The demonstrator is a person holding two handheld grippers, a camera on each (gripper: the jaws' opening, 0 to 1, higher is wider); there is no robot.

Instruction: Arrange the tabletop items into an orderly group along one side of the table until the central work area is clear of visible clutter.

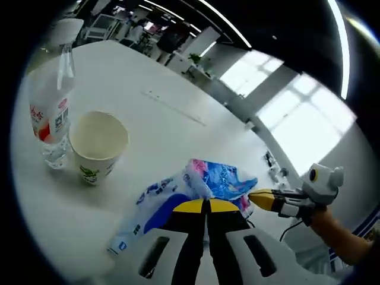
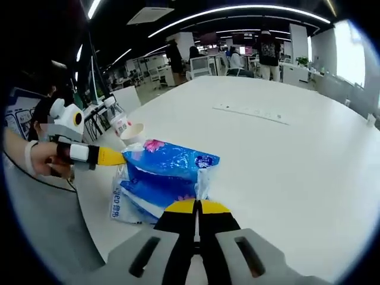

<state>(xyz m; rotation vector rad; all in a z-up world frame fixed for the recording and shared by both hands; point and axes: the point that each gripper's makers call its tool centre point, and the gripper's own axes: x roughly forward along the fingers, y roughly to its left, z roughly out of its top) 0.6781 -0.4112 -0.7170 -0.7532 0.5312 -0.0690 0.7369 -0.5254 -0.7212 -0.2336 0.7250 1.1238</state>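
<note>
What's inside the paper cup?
The paper cup looks empty: bare pale inner wall, bottom visible in the left gripper view. The water bottle stands beside it.

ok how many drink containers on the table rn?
2. A paper cup and a clear water bottle stand side by side near the table edge, beyond the blue tissue pack that both grippers pinch. The pack may hide more.

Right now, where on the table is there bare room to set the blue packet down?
Bare white tabletop lies beyond the blue packet, out to the far edge. It is crowded on the near side: the paper cup sits beside the water bottle, and both grippers, left and right, meet at the packet.
</note>
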